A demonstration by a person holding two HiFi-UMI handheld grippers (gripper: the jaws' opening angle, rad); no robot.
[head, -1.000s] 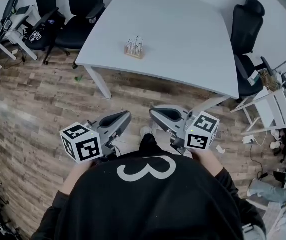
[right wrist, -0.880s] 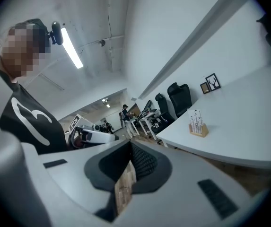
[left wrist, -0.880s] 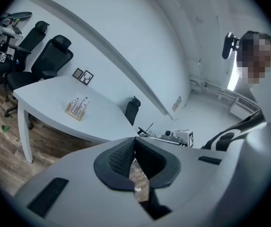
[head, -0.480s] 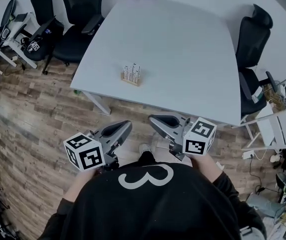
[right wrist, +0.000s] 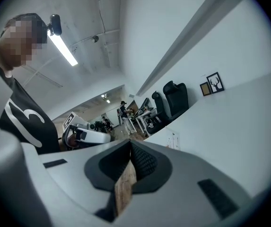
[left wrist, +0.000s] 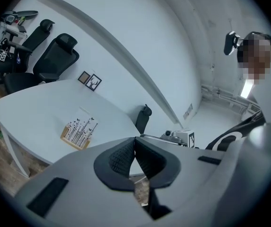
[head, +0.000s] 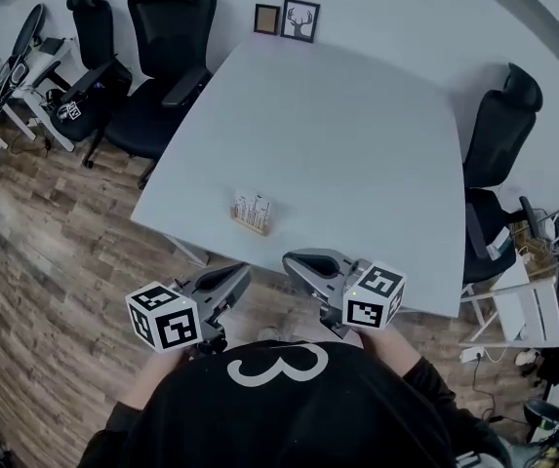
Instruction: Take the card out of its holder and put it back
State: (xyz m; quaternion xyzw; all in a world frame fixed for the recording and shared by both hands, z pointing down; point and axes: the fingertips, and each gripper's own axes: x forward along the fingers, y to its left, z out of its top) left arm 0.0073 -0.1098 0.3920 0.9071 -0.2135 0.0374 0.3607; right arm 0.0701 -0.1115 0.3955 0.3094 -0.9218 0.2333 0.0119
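White table (head: 357,135) carries the wooden card holder (head: 251,227) near its front edge, and the cards (head: 253,208) stand upright inside it. I hold my left gripper (head: 243,272) and my right gripper (head: 290,259) before that edge, well apart from the holder, both with jaws closed on nothing.

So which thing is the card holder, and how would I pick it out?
Find the big white table with black office chairs around it. Near its edge closest to the person sits a small wooden holder with white cards standing upright in it. It is the only thing out on the tabletop; the two framed pictures are right at the far end.
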